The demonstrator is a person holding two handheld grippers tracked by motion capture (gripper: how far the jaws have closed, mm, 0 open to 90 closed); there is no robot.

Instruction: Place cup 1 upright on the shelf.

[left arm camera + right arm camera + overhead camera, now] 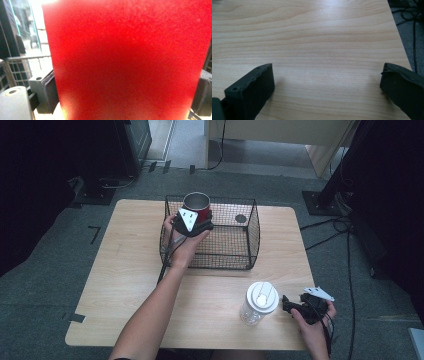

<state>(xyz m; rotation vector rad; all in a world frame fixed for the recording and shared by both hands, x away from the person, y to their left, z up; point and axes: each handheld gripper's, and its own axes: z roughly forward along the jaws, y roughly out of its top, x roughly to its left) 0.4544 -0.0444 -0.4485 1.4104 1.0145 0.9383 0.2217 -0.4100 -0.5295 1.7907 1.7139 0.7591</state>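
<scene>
Your left gripper (196,223) is holding the red cup (197,204) over the wire basket (253,233), at its back left corner; the jaws are probably clamped on its wall, though the close view is all red blur. You are lowering or lifting it; mind the rim. Your right gripper (292,305) is resting wide open on the surface (125,270), empty, just beside the lidded bottle (258,302).
</scene>
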